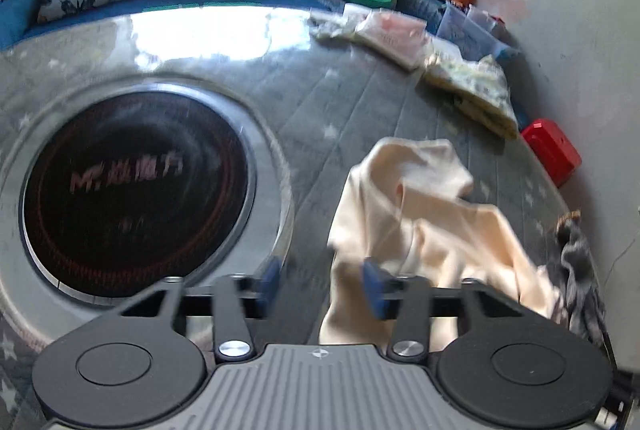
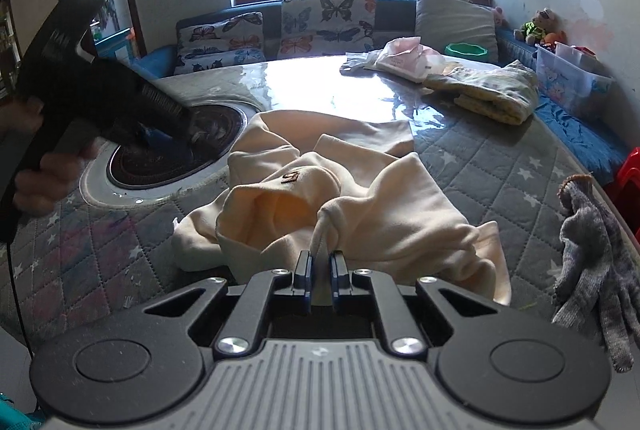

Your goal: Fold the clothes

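A cream garment lies crumpled on the grey quilted table cover, with a small dark mark on its top fold. My right gripper is shut on a pinched-up ridge of this cloth at its near edge. In the left wrist view the same garment is blurred and spreads to the right of my left gripper. That gripper is open, its right blue pad over the cloth's edge and nothing pressed between the pads. The right wrist view shows the left gripper above the hob, held by a hand.
A round black hob is set into the table at the left. Folded clothes and a pink pile lie at the far right. A grey knit glove hangs at the right edge. A red box and cushions border the table.
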`<state>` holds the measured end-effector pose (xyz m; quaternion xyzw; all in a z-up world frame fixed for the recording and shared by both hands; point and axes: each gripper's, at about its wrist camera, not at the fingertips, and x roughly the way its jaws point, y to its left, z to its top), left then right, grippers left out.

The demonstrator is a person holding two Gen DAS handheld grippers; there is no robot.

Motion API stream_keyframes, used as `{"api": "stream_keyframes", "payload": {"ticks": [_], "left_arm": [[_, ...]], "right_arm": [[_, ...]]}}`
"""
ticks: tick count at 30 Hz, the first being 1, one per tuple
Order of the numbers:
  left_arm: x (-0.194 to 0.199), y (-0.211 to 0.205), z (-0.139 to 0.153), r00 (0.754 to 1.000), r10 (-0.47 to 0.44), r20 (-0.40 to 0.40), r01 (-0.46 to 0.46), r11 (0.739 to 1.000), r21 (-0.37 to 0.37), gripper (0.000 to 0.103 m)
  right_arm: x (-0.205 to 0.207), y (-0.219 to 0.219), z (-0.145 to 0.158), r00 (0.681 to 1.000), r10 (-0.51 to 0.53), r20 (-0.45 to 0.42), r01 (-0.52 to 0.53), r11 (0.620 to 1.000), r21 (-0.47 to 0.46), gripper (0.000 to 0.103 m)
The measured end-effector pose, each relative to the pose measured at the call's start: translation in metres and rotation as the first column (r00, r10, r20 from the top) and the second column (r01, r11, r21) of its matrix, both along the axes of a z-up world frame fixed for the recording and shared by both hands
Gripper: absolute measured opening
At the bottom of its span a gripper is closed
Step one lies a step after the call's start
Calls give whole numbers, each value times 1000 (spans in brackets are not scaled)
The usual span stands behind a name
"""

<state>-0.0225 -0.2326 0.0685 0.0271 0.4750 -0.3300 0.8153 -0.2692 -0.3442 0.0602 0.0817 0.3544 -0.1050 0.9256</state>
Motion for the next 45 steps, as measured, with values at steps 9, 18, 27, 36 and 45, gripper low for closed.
{"api": "stream_keyframes", "payload": {"ticks": [9, 18, 27, 36, 45], "left_arm": [[32, -32, -17, 995, 27, -95, -31, 999, -43, 55], [29, -31, -21, 997, -35, -68, 30, 996, -78, 4], [33, -16, -6, 998, -29, -55, 22, 991, -130, 20], [41, -36, -15, 996, 10, -94, -21, 993, -117, 62], [38, -43, -31, 993, -43, -109, 30, 992, -121, 8]], "right_arm": [[-1, -5, -8, 1000, -9, -19, 9, 1000, 27, 8], [4, -10, -16, 1000, -14, -28, 16, 998, 58, 8], [6, -6, -18, 999, -14, -36, 16, 998, 56, 8], [3, -11, -11, 998, -56, 6, 56, 997, 56, 18], [14, -19, -19, 998, -54, -31, 56, 995, 88, 27]]}}
